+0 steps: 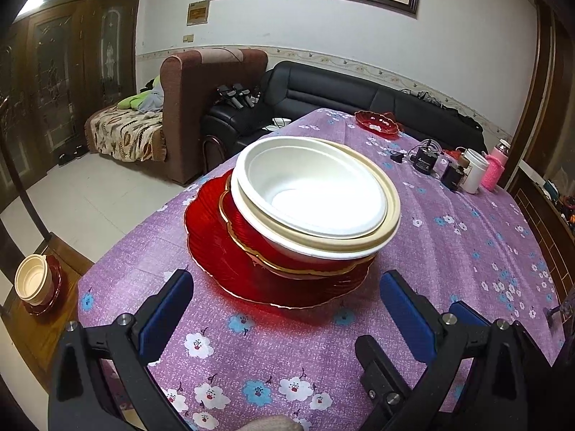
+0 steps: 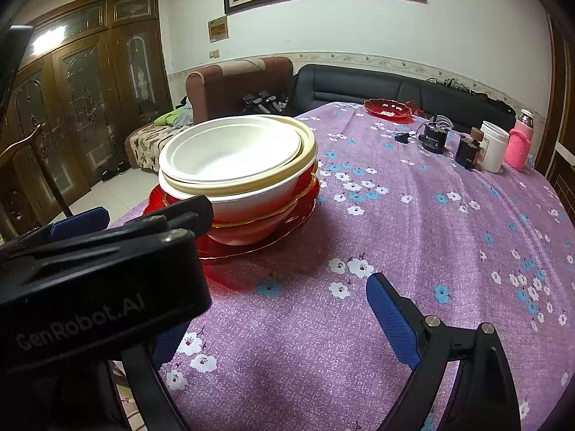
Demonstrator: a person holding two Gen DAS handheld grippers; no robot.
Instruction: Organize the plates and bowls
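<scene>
A white bowl (image 1: 309,186) nests in a cream-rimmed bowl (image 1: 390,215), on a gold-rimmed red dish (image 1: 248,230), on a large red plate (image 1: 215,262), stacked on the purple flowered tablecloth (image 1: 287,359). The stack also shows in the right wrist view (image 2: 233,154). My left gripper (image 1: 287,309) is open and empty, just short of the plate's near edge. My right gripper (image 2: 273,323) is open and empty, to the right of the stack; the left gripper's body (image 2: 100,276) hides its left finger. A small red dish (image 1: 377,122) sits at the table's far end.
A charger, dark jars, a white tub (image 2: 494,145) and a pink bottle (image 2: 519,142) stand at the far right. Another bowl-and-plate stack (image 1: 34,283) sits on a wooden surface at the left. Sofas lie beyond the table.
</scene>
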